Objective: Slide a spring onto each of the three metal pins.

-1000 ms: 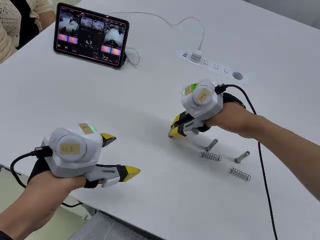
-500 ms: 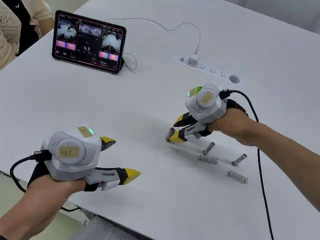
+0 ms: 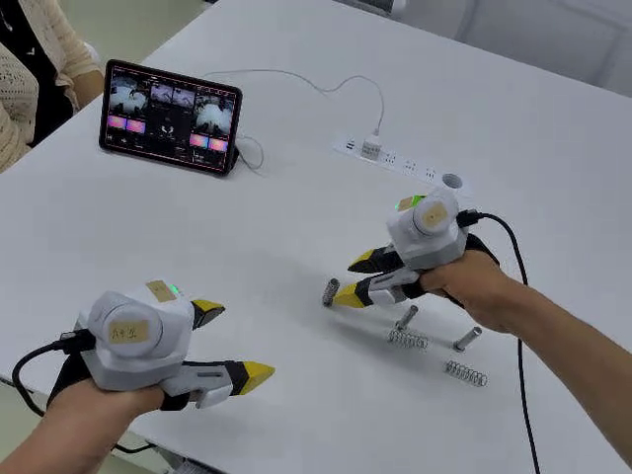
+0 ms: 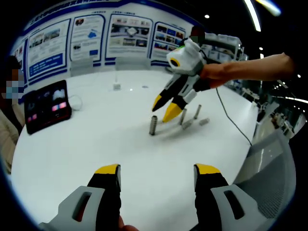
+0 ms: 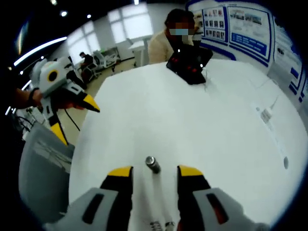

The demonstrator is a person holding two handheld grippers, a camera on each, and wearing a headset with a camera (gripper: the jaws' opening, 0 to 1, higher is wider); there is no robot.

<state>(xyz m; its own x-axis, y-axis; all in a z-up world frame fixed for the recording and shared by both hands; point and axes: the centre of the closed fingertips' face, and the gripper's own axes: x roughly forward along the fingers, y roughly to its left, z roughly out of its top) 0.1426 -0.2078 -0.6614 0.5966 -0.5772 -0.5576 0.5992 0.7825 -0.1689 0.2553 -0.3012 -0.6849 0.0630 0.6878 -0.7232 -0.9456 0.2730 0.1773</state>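
One metal pin (image 3: 330,292) stands upright on the white table (image 3: 247,227), and its shaft looks coiled, as if a spring is on it. It sits just off the tips of my right gripper (image 3: 354,277), which is open and apart from it. The right gripper view has this pin (image 5: 152,164) just ahead of the right gripper (image 5: 155,172). Two bare pins (image 3: 406,317) (image 3: 466,339) lie to the right, each beside a loose spring (image 3: 407,340) (image 3: 464,373). My left gripper (image 3: 232,341) hovers open and empty at the near left. In the left gripper view the pin (image 4: 153,125) stands beyond the left gripper (image 4: 157,171).
A lit tablet (image 3: 170,117) stands at the far left with a seated person (image 3: 20,69) behind it. A white power strip (image 3: 395,158) with a plugged cable lies at the back. A black cable (image 3: 518,296) trails from the right gripper. The table's near edge runs just below the left hand.
The right gripper, which held the pin at its tips, has opened and let go. The pin now stands free on the table. The left gripper has barely moved.
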